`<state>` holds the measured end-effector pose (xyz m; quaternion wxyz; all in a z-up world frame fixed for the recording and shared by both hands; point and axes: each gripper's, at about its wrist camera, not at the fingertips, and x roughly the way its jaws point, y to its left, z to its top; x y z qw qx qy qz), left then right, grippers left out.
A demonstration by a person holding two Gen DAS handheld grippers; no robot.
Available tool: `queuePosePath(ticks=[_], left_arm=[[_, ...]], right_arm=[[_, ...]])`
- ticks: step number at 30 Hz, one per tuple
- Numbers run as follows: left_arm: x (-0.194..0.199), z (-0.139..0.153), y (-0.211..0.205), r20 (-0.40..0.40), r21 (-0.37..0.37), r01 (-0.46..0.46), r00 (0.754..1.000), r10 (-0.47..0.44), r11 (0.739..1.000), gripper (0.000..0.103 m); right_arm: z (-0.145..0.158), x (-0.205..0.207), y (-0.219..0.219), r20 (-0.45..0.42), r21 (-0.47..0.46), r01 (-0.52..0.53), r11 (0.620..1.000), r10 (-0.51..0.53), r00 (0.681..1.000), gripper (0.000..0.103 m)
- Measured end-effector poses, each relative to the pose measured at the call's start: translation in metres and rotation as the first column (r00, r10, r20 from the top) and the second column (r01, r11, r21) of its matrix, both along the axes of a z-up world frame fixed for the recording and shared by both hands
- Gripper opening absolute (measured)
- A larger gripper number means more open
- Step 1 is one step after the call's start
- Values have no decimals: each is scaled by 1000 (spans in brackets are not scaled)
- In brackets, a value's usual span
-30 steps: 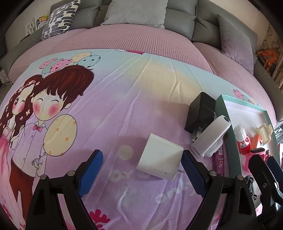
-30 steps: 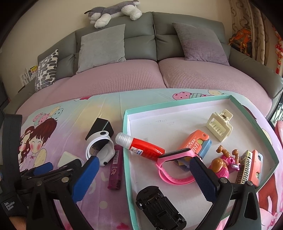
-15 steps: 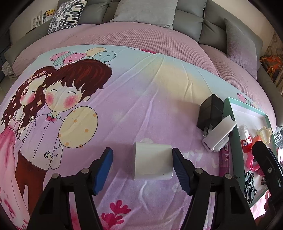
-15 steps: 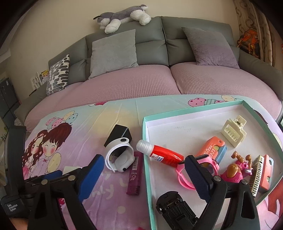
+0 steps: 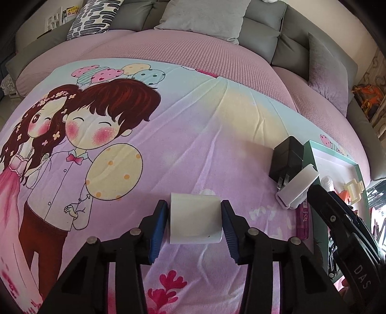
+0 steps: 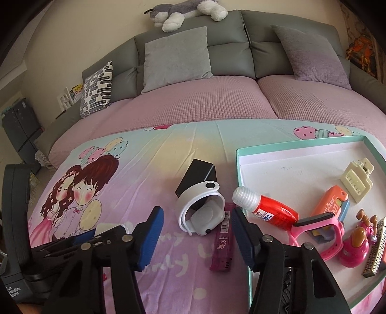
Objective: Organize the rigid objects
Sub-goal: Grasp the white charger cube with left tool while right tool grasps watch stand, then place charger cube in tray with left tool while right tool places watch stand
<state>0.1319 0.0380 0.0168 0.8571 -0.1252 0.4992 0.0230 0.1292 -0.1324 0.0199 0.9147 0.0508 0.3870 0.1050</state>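
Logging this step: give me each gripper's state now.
Left gripper: closing around the white box, right pad touching.
Right gripper: closing, nothing gripped.

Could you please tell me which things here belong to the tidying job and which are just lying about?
Job: white rounded block; black plug adapter; white watch; purple lighter; teal-rimmed tray.
Lying about: grey cushion; plush husky.

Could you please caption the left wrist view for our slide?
Left gripper closing around a white block on the cartoon bedsheet, beside the tray.
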Motion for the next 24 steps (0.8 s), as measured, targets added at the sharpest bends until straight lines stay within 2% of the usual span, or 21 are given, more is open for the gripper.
queuePosePath(ticks=[6,11,24], left_arm=[[-1,0,10,0,-7,-28,1000,28,1000,46],[-2,0,11,0,-14,-29,1000,29,999,46],[-2,-1,11,-1,-13,-28,1000,28,1000,46]], right_arm=[[-8,17,0,-16,-19,11,1000,-11,1000,60],[-13,28,-1,-33,0,5,1000,-5,999,60],[-19,33,6,-39,-10,-18,1000,18,999,55]])
